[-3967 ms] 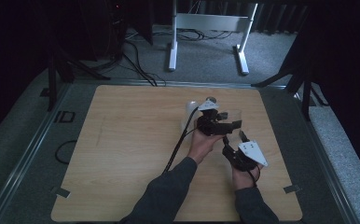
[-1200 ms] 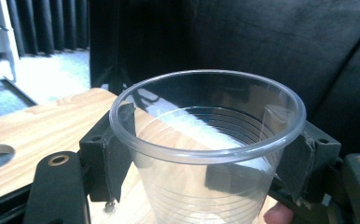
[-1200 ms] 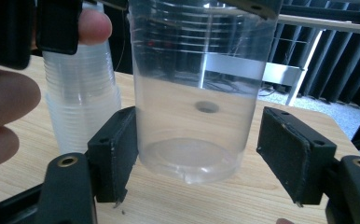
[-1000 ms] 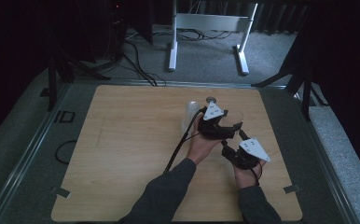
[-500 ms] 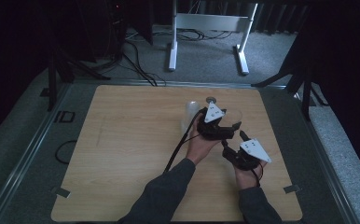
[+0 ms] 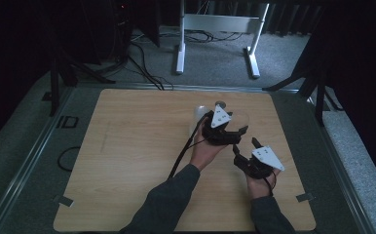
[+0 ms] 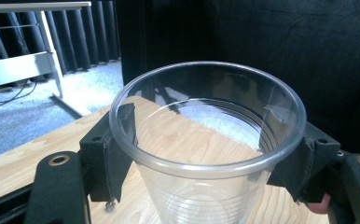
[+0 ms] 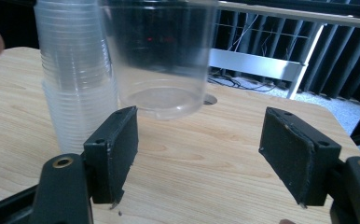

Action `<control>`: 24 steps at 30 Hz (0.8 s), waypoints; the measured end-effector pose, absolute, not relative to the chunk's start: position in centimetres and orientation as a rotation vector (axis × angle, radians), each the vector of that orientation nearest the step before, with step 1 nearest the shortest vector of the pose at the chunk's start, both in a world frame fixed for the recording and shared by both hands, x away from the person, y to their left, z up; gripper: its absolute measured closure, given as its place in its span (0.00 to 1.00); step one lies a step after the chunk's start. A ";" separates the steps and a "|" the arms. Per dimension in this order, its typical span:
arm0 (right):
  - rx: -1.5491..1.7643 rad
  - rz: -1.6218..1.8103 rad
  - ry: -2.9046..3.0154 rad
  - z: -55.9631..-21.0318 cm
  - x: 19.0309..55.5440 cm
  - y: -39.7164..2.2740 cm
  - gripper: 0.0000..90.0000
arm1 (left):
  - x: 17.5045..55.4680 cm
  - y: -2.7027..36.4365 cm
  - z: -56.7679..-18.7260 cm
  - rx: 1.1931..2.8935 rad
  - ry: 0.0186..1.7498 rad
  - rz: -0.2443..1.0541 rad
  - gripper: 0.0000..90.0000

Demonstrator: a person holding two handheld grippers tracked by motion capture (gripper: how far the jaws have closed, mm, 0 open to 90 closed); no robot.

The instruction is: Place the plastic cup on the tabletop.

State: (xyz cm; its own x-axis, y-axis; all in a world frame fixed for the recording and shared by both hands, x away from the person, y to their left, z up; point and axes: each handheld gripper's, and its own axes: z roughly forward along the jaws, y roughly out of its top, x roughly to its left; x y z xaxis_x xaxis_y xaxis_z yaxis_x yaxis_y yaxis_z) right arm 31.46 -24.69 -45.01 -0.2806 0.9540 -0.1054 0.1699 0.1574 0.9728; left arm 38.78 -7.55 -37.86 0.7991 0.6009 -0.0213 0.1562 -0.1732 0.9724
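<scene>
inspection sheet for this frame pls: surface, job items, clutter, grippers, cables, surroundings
Surface: wooden tabletop, bare apart from the cups; small round hole near the far edge.
Job's things: clear plastic cup held off the table; stack of clear cups upright beside it.
Clutter: nothing seen.
Grippers: left gripper clamped on the cup below its rim; right gripper open, nothing between its jaws.
Cables: black cable trailing from the left gripper.
Surroundings: grey carpet, white frame, dark curtains.
</scene>
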 end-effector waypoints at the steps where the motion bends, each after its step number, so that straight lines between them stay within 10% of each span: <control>1: 1.105 1.204 1.614 -45.0 31.5 -24.7 0.31 | 38.7 -7.5 -37.9 1.730 0.594 0.443 0.31; 24: 1.130 1.199 1.581 -45.0 31.5 -25.6 0.31 | 37.9 -6.1 -38.3 1.734 0.587 0.470 0.31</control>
